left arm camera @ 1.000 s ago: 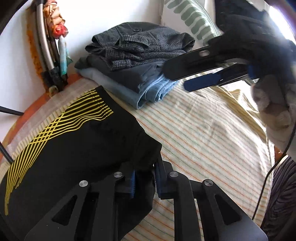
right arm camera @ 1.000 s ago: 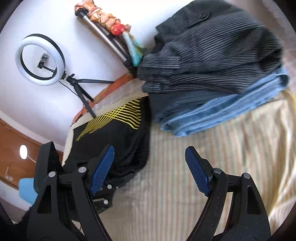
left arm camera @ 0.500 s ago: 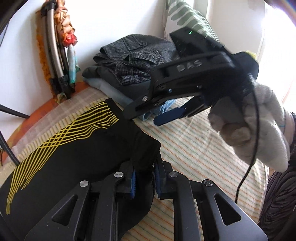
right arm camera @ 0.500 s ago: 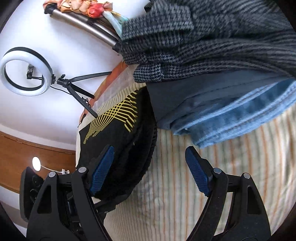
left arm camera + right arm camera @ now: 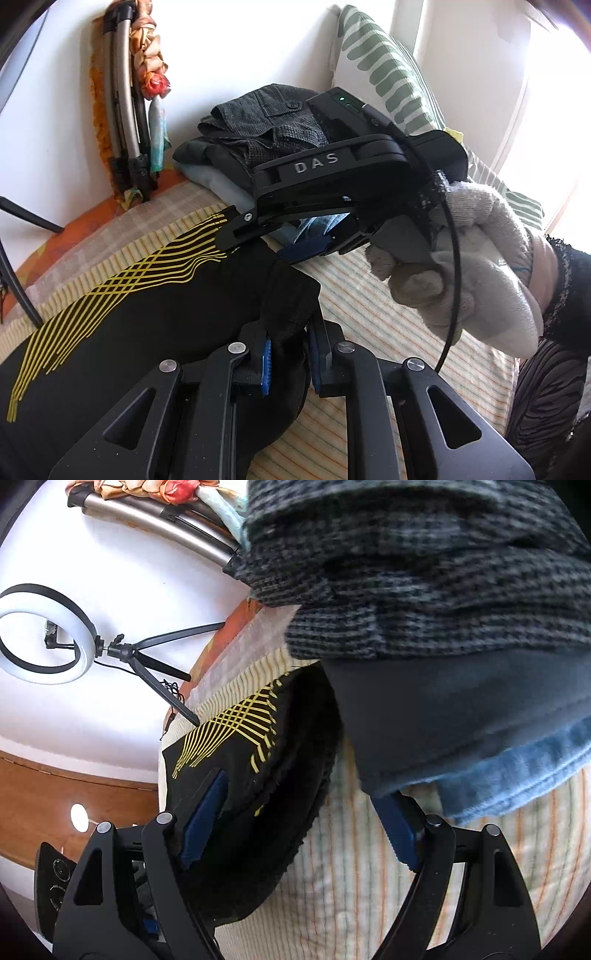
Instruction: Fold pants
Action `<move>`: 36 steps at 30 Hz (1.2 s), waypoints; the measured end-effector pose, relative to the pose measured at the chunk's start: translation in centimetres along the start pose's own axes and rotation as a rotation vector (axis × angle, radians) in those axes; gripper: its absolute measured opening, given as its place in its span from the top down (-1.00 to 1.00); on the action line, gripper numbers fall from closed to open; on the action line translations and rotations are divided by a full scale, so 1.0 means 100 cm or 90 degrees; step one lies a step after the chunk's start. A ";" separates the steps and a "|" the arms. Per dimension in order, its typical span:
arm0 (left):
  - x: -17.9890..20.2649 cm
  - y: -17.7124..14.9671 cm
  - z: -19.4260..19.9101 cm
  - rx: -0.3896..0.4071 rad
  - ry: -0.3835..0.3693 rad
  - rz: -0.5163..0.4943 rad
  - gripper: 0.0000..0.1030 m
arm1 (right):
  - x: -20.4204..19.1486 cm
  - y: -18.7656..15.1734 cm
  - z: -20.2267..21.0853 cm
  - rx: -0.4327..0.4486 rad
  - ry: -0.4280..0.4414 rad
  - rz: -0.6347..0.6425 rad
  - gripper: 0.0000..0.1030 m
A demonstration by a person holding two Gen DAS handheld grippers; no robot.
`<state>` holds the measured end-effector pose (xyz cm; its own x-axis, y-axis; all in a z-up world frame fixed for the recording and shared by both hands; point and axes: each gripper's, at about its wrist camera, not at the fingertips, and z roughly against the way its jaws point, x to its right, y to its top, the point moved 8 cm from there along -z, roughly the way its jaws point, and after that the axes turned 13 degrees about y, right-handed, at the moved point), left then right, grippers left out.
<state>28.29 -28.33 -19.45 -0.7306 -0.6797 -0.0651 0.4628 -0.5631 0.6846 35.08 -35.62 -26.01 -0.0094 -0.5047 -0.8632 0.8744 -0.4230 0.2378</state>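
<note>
My L gripper [image 5: 288,356] is nearly closed, blue pads pinching a bunched fold of the black pants [image 5: 147,302] at their near edge. The fabric rises between the two pads and is drawn up a bit off the bed. My R gripper [image 5: 299,819] stands wide open w/ nothing gripped: left pad sits over the black fabric, right pad close under the edge of the stack, bare sheet in the gap. In the L wrist view the R gripper [image 5: 291,242] hangs just past the pants, held by a hand in a grey-white glove [image 5: 476,273], cable running down past it.

Pants lie on the striped bedsheet [image 5: 388,295], yellow crossing lines printed along one side, spread toward the left of the view. Just beyond them sits a stack of folded clothes [image 5: 258,129]: checked grey on top, dark piece under it, blue denim at bottom. Green-leaf pillow [image 5: 388,74] leans behind the stack. Ring light on a tripod [image 5: 44,642] shows in the R wrist view against the white wall.
</note>
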 end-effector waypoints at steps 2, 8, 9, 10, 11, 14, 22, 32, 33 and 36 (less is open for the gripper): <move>0.001 0.000 0.001 0.002 -0.003 -0.001 0.73 | -0.002 0.002 -0.005 0.001 0.002 0.000 -0.59; 0.002 -0.001 0.003 0.005 -0.003 -0.009 0.73 | -0.003 0.008 -0.012 0.027 0.005 0.000 -0.49; 0.002 -0.001 0.003 0.005 -0.003 -0.009 0.73 | -0.002 0.009 -0.012 0.032 0.002 -0.003 -0.33; 0.002 -0.001 0.004 0.005 -0.006 -0.008 0.73 | 0.001 0.010 -0.011 0.037 -0.001 -0.009 -0.24; 0.003 -0.001 0.005 0.007 -0.007 -0.007 0.73 | 0.004 0.010 -0.009 0.041 0.005 -0.019 -0.09; 0.004 -0.001 0.006 0.009 -0.011 -0.006 0.73 | 0.010 0.010 -0.005 0.043 0.031 -0.048 0.17; 0.004 -0.002 0.011 0.015 -0.015 -0.002 0.73 | 0.009 0.000 -0.012 0.030 0.066 -0.095 0.02; 0.003 -0.002 0.017 0.019 -0.015 -0.006 0.73 | -0.013 0.008 -0.028 0.050 0.079 -0.051 0.67; 0.003 -0.002 0.018 0.021 -0.016 -0.005 0.73 | -0.018 0.010 -0.026 0.054 0.071 -0.034 0.68; 0.003 0.000 0.022 0.030 -0.019 -0.001 0.73 | -0.035 0.015 -0.020 0.063 0.047 0.010 0.71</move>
<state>26.92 -27.51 -17.90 -0.7458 -0.6647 -0.0448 0.4386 -0.5405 0.7180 37.39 -32.97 -23.56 0.0430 -0.4562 -0.8888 0.8220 -0.4895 0.2911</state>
